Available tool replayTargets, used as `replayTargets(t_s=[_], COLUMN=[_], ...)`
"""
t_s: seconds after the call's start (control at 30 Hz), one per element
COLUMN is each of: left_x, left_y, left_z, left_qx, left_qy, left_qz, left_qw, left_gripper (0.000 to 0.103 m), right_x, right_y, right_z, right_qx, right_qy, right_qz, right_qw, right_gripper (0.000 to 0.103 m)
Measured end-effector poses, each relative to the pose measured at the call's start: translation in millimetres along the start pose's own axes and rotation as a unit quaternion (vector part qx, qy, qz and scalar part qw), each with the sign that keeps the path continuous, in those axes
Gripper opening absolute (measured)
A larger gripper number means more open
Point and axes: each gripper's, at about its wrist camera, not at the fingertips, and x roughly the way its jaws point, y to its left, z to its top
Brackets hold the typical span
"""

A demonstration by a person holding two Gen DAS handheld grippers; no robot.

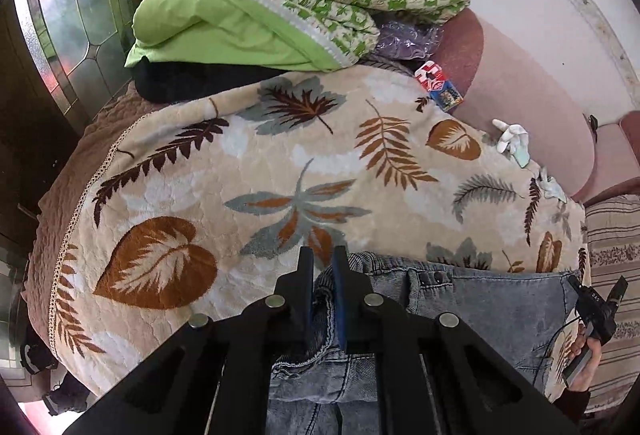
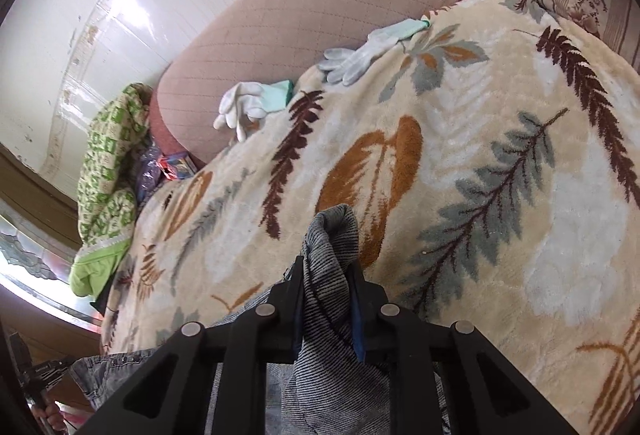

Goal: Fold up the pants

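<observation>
Denim pants (image 1: 500, 299) pinched in both tongs (image 1: 323, 267) (image 2: 326, 275); legs seemingly cut off below.

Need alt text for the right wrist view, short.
The right gripper is shut on a bunched fold of grey denim pants, held over a cream plush blanket with brown and grey leaves. Two white knit gloves lie by the pink quilted sofa back.

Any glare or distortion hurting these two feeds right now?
Left wrist: strong fisheye bowing of the blanket, stained-glass window bright but readable. Right wrist: blown-out glare on the tiled wall and lower-left window; jeans sharp.
</observation>
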Motion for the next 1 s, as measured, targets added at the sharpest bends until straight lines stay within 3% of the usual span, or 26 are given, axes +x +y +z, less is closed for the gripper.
replayTargets(t_s=[0.3, 0.4, 0.5, 0.53, 0.57, 0.63, 0.7, 0.77, 0.83, 1.0], left_x=[-52.3, -50.9, -36.8, -28.0, -16.5, 2.4, 18.5, 36.0, 56.6, 107.6], left_y=[1.8, 7.2, 20.1, 24.0, 27.2, 32.0, 26.4, 22.4, 19.2, 11.3], left_z=[-26.9, -36.6, -36.5, -34.4, -31.4, -28.9, -21.9, -11.2, -0.2, 16.8], left_qx=[0.016, 0.019, -0.017, -0.024, -0.036, -0.066, -0.064, -0.063, -0.066, -0.05], left_qy=[-0.043, -0.035, -0.019, -0.005, 0.015, 0.03, 0.027, 0.036, 0.054, 0.1], left_qz=[-0.012, -0.013, -0.006, -0.014, -0.02, -0.001, 0.024, 0.026, 0.02, 0.07], left_qw=[0.9989, 0.9991, 0.9997, 0.9996, 0.9991, 0.9974, 0.9973, 0.997, 0.9962, 0.9913], left_gripper=[0.007, 0.007, 0.008, 0.023, 0.045, 0.073, 0.073, 0.075, 0.077, 0.078], right_x=[-42.9, -60.0, -74.9, -77.3, -79.0, -79.9, -79.5, -77.7, -75.0, -60.6], right_y=[-24.4, -34.5, -37.0, -36.3, -35.4, -32.1, -28.7, -26.6, -25.1, -25.0], right_z=[-12.3, -20.8, -28.1, -30.6, -33.3, -38.4, -42.9, -44.3, -44.5, -38.7], right_qx=[0.016, 0.025, 0.023, 0.023, 0.021, 0.014, 0.007, 0.003, -0.003, -0.01], right_qy=[-0.019, -0.023, -0.034, -0.036, -0.037, -0.039, -0.039, -0.039, -0.038, -0.028], right_qz=[0.03, 0.044, 0.05, 0.05, 0.049, 0.038, 0.028, 0.02, 0.012, -0.005], right_qw=[0.999, 0.998, 0.998, 0.998, 0.998, 0.998, 0.999, 0.999, 0.999, 1.0], right_gripper=[0.019, 0.019, 0.019, 0.019, 0.019, 0.019, 0.019, 0.019, 0.019, 0.019])
